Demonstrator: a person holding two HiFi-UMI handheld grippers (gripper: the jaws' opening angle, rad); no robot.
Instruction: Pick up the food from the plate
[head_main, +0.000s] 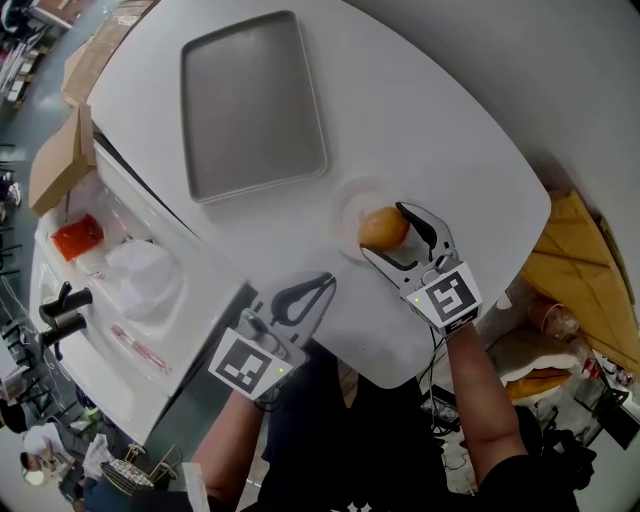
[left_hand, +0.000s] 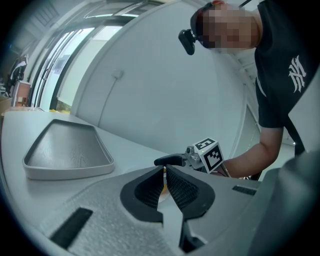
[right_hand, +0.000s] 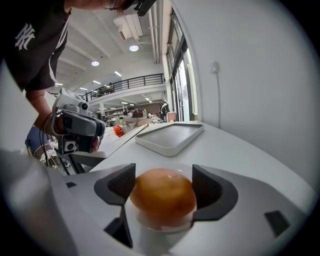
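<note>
**A:** What sits closest to the near edge of the worktop (head_main: 430, 130)?

**B:** The left tool (head_main: 325, 285). It hovers just over that edge, its jaws brought together with nothing between them. It's idle.

**A:** And the food?

**B:** A little farther in, towards the right end of the near edge. A round, golden-brown bun (right_hand: 163, 196) sits on a small pale plate (head_main: 345, 205). The right tool (head_main: 385, 232) has one jaw on each side of it, and both pads seem to meet its flanks at the widest part. I read that as clamped on the bun, though the bun's underside rests on the plate.

**A:** How will it handle?

**B:** My guess is light and soft. The crust looks smooth and slightly glossy, so it could slide if the hold is shallow, and it would dent if squeezed hard. The plate looks light too and may shift or tip if the bun drags across it.

**A:** So where should it be held?

**B:** Right where the pads are, across the middle of the dome, low enough that the curve doesn't squirt upward out of the jaws. Gentle pressure and a straight lift seem right to me.

**A:** Anything beyond?

**B:** A grey tray (head_main: 252, 105), with nothing on it, lies towards the far left corner, well apart from the plate.
</note>
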